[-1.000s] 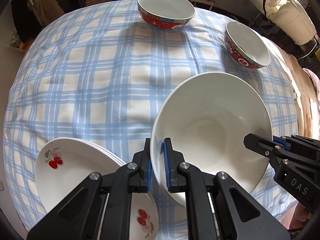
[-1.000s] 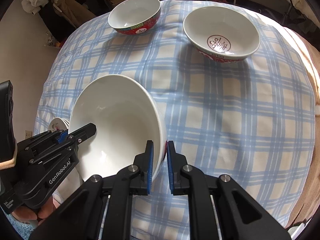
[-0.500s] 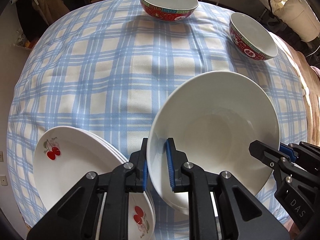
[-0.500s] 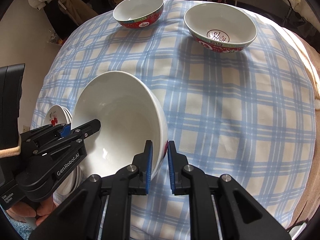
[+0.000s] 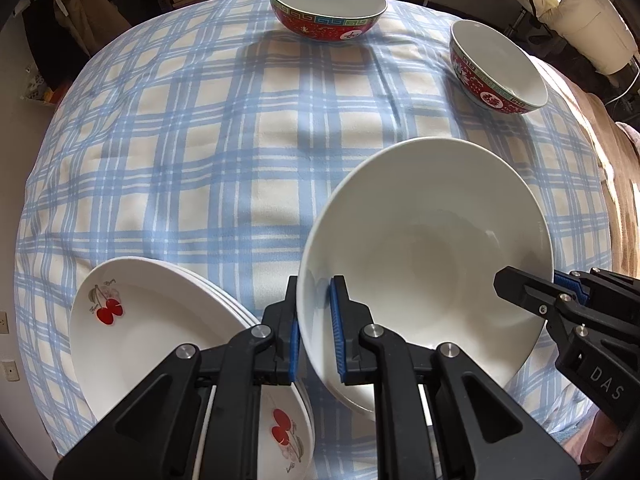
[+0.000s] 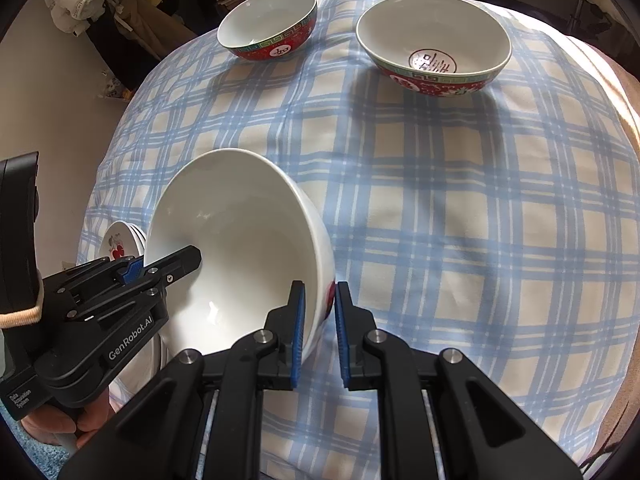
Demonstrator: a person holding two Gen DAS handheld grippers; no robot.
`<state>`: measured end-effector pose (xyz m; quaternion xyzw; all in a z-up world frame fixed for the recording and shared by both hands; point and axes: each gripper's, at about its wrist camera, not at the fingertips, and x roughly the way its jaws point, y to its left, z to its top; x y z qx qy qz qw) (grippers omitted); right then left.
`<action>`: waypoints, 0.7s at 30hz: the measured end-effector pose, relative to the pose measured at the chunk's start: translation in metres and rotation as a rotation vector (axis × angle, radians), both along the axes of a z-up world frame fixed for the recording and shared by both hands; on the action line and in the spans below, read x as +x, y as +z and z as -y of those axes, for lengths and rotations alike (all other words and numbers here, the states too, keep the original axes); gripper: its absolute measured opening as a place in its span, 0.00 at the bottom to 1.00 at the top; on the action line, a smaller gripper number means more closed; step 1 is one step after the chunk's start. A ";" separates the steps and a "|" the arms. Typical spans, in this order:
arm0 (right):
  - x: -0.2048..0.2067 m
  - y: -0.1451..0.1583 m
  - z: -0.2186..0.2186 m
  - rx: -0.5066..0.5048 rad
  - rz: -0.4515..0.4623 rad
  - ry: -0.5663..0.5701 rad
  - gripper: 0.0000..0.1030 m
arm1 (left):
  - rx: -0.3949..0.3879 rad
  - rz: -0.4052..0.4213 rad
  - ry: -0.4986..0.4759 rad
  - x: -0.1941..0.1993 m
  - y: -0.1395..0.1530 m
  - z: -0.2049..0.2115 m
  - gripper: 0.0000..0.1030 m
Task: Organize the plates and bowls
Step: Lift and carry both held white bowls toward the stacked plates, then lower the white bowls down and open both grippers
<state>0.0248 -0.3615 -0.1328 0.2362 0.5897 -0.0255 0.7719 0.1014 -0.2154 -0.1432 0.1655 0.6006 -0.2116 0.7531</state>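
Left jaws: the left gripper (image 5: 314,328) is clamped on the near rim of the white bowl (image 5: 432,276), lower centre of the left wrist view.
Plates: a cherry-print plate stack (image 5: 152,332) lies at lower left, just beside the bowl.
Red bowls: one (image 5: 326,6) at top centre, another (image 5: 496,68) at upper right, on the checked cloth (image 5: 200,128).
Right jaws: the right gripper (image 6: 320,330) straddles the bowl's wall (image 6: 240,248) at lower centre of the right wrist view; full contact is hard to confirm.
Tilt: the bowl leans toward the left of the frame.
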 end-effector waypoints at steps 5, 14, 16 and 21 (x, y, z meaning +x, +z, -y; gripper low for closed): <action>0.003 0.000 -0.001 -0.019 0.004 0.020 0.15 | -0.017 -0.019 0.012 0.005 0.001 -0.003 0.15; 0.004 0.018 0.003 -0.112 0.070 0.029 0.17 | -0.071 -0.054 0.028 0.020 0.015 -0.019 0.17; 0.005 0.022 0.006 -0.116 0.087 0.027 0.18 | -0.070 -0.075 0.035 0.023 0.015 -0.020 0.18; 0.005 0.031 0.013 -0.099 0.120 0.016 0.20 | -0.071 -0.076 0.020 0.028 0.029 -0.017 0.19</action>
